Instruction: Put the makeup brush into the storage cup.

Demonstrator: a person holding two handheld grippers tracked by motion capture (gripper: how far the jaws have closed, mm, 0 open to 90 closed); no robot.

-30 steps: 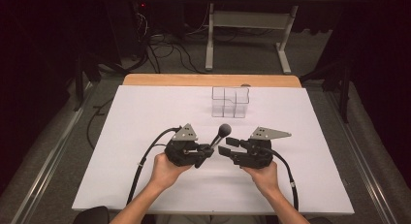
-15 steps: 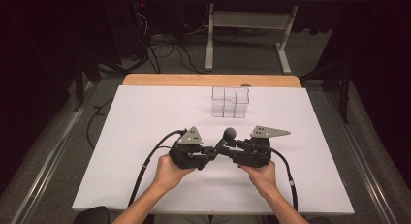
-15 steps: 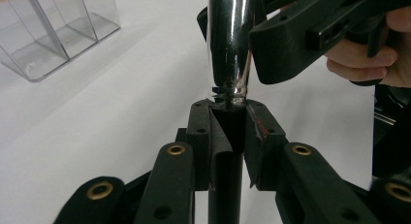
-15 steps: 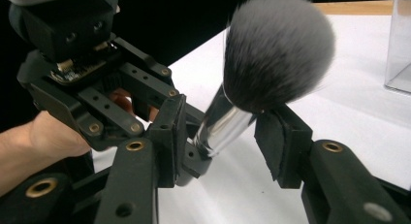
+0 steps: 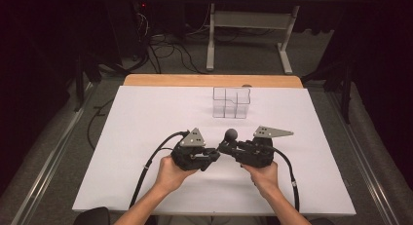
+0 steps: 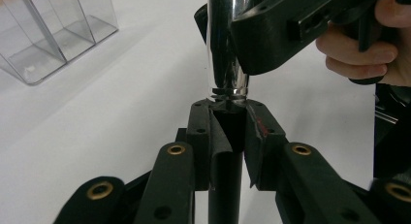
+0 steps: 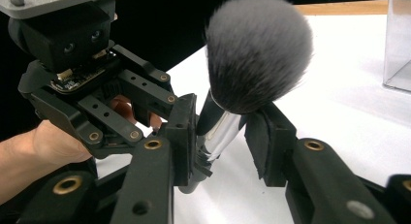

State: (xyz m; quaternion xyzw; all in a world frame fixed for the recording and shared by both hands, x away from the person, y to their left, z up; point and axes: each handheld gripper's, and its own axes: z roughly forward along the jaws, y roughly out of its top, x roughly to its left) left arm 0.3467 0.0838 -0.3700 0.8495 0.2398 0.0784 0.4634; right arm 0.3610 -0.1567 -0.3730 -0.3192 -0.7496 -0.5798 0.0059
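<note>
1. Makeup brush (image 5: 230, 136) held up between both hands, at 6 o'clock from the clear organizer (image 5: 231, 102) on the surface (image 5: 146, 118).
2. Left gripper (image 6: 228, 118) clamped tight on the black handle.
3. Right gripper (image 7: 228, 136) has just been closing around the silver collar; one pad touches, the other stands off.
4. Advice: seat the right grip fully before the left lets go.

Black grippers (image 5: 219, 154), brass rivets, cables

Grey fluffy-headed makeup brush (image 7: 257, 54) with chrome ferrule and black handle, head up, tilted above the table.
</note>
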